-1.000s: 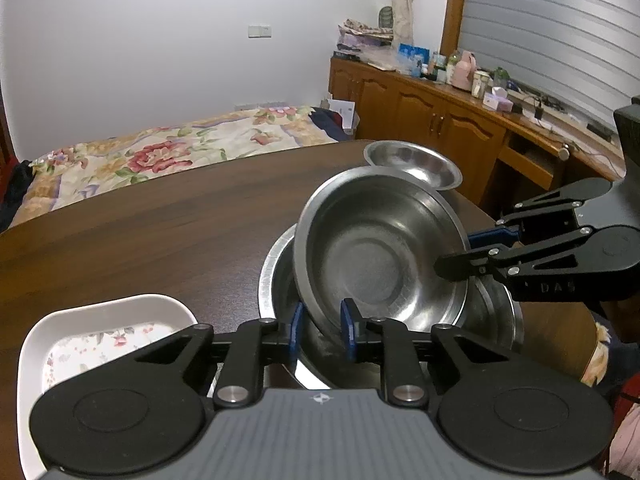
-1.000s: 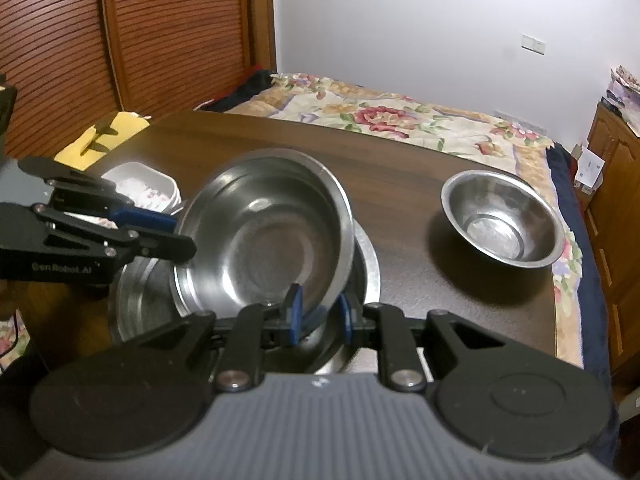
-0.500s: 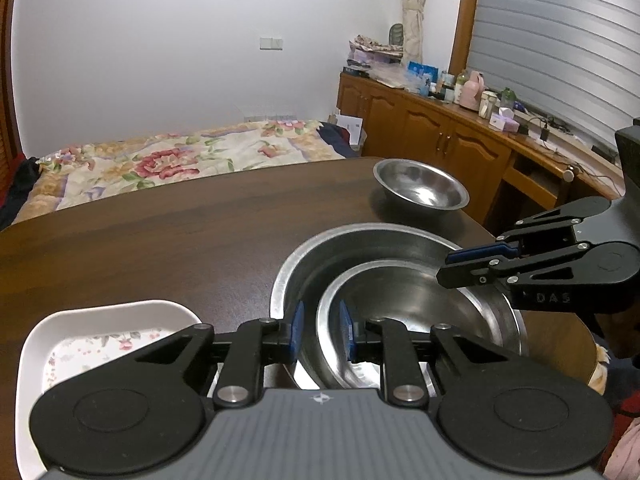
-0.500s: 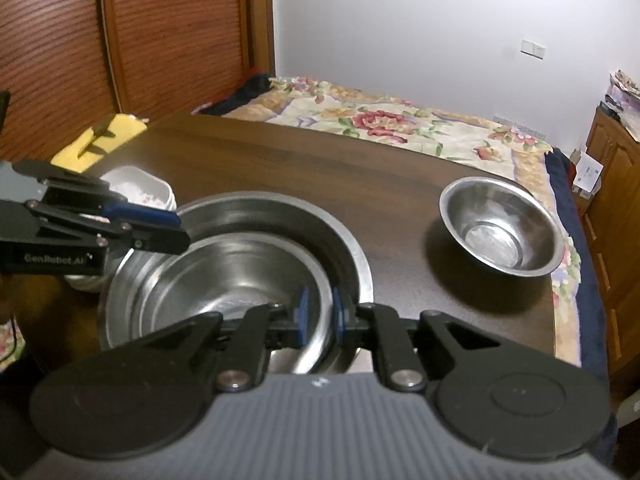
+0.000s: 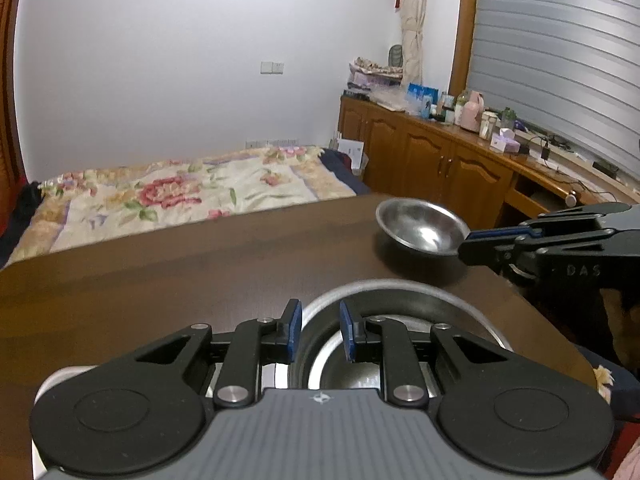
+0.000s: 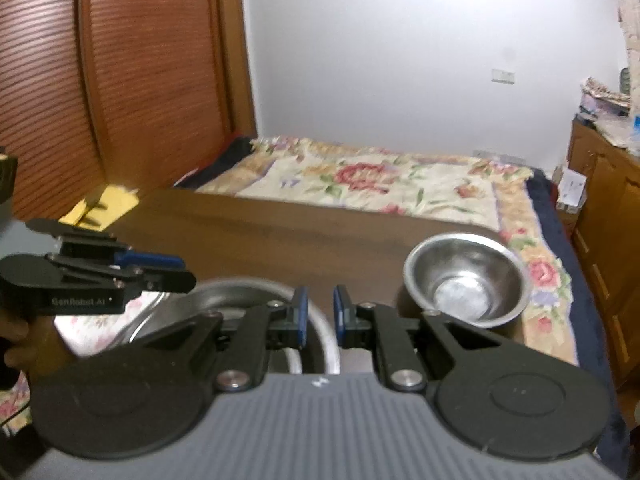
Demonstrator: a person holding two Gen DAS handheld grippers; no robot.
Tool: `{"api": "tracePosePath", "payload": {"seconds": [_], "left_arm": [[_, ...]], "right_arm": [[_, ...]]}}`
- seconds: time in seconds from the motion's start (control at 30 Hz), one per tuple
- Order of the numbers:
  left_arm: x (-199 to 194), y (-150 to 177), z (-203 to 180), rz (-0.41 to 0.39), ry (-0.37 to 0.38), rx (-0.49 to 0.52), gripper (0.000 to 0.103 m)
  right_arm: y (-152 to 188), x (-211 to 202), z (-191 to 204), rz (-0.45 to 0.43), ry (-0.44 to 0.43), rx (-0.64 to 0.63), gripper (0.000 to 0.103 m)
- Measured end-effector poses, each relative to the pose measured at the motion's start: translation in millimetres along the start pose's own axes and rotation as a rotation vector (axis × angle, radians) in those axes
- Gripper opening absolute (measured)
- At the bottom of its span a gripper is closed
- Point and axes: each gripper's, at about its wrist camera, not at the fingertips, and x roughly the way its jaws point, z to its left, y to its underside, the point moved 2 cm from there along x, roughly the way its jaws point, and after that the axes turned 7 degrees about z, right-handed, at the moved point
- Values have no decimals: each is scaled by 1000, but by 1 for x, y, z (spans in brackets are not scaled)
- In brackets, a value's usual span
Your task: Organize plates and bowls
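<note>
In the left wrist view, the left gripper [image 5: 319, 330] was seen with its blue-padded jaws parted and nothing between them, raised just above the near rim of the nested stainless steel bowls [image 5: 400, 300] at the lower centre of the frame. In the right wrist view, the right gripper [image 6: 320, 316] was likewise released and empty, its jaws a little apart above the same stack at the lower left. The nesting of the middle bowl into the large one was judged to be finished. The small round stainless steel bowl [image 6: 466, 286] stood alone on the dark brown wooden table [image 6: 280, 232], at the centre right of that frame, well apart from the stack. A white plate with a floral pattern [image 6: 100, 320] was partly seen at the left, beside the stack. For the next move, the right gripper would probably need to be brought to the rim of the small bowl and closed on it, so that the bowl could be carried into the stack.
</note>
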Motion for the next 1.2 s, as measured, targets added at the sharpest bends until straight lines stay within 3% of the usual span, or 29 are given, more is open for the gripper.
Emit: {"api": "tracePosePath", "payload": {"seconds": [0.13,0.23,0.3,0.37,0.57,0.67,1.0,1.2], "left_arm": [[7,-14,-2,-13,-3,13,26],[12,-22,-2,-12,4,25,37],[16,-27,-4,-16,4,37,45],[19,-33,-5,-19,7,41,62],[31,-50,-14,-35,12,70,84],[36,-57,-21,-37,27,90,87],[67,-76,-31,24,73,125,86],[90,-87,-37,61,90,147,76]], "right_arm": [[-6,-7,-12,-41,26,29,17],[-8,-10,-23,-76,52,61,43],[-7,-12,-30,-96,83,66,44],[-6,-9,-36,-110,120,65,50],[-2,7,-61,-123,187,86,85],[2,17,-74,-117,185,115,90],[13,45,-105,-76,194,172,89],[19,57,-116,-57,181,203,89]]}}
